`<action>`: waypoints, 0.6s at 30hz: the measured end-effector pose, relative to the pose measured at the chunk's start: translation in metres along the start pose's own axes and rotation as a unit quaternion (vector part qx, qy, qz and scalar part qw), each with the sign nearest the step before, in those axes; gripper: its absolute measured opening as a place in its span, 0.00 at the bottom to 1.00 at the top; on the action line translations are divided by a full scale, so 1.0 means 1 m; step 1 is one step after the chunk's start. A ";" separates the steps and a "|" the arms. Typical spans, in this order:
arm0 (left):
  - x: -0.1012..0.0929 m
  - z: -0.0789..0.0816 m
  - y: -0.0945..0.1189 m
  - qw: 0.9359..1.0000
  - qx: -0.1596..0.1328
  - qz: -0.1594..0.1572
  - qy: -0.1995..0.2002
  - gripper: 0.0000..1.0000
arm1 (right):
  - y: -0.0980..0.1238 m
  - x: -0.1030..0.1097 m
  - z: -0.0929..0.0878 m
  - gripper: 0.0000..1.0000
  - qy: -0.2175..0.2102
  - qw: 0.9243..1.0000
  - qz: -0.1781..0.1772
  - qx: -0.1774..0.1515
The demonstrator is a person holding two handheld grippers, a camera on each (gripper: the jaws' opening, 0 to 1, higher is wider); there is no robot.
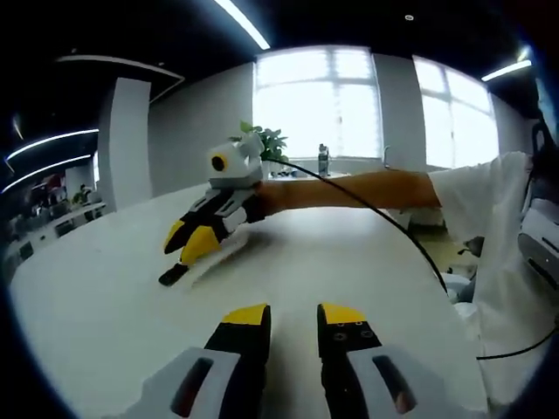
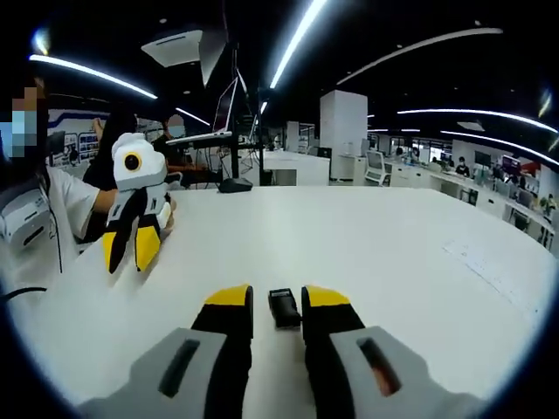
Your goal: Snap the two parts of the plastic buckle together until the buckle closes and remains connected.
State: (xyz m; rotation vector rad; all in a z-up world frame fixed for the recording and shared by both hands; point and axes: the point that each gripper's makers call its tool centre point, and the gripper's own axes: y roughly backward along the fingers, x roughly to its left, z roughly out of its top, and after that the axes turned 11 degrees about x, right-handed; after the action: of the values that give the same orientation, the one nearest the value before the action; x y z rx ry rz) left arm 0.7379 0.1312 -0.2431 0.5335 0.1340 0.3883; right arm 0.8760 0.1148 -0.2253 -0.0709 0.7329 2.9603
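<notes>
A small black buckle part (image 2: 284,307) lies on the white table (image 2: 376,236), between the yellow tips of my right gripper (image 2: 278,305). The jaws stand open, with a sliver of space on the part's left side. In the left gripper view the same black part (image 1: 172,275) lies just past the tips of the right gripper (image 1: 185,249), which a person's arm holds low over the table. My left gripper (image 1: 293,321) hovers open above bare table with nothing between its jaws. Across the table, the left gripper (image 2: 127,255) points down, a little above the surface.
A person in a white sleeve (image 1: 489,201) stands at the table's edge, and a black cable (image 1: 410,236) trails from the right gripper. A plant (image 1: 266,140) and a bottle (image 1: 323,160) stand by the window. A faint sheet (image 2: 493,262) lies on the table's right part.
</notes>
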 end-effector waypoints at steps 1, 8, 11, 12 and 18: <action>0.001 0.001 0.000 1.000 0.000 0.003 -0.001 0.22 | 0.001 0.002 0.003 0.21 -0.001 1.000 -0.004 -0.005; 0.012 0.009 0.003 0.999 -0.013 0.031 0.029 0.26 | 0.001 0.008 0.010 0.30 -0.009 0.998 -0.062 -0.013; 0.016 0.012 0.005 0.998 -0.018 0.039 0.036 0.27 | 0.005 0.012 0.010 0.33 -0.004 0.996 -0.090 -0.008; 0.017 0.013 0.005 0.998 -0.020 0.041 0.038 0.29 | 0.006 0.014 0.011 0.34 -0.002 0.996 -0.094 -0.008; 0.024 0.020 0.011 0.996 -0.037 0.057 0.056 0.34 | 0.020 0.026 0.015 0.39 -0.009 0.991 -0.134 -0.017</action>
State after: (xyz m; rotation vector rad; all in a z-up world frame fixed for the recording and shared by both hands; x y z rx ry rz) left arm 0.7608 0.1392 -0.2207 0.4469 0.1975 0.5320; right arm 0.8473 0.1059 -0.2046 -0.1331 0.6176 2.7137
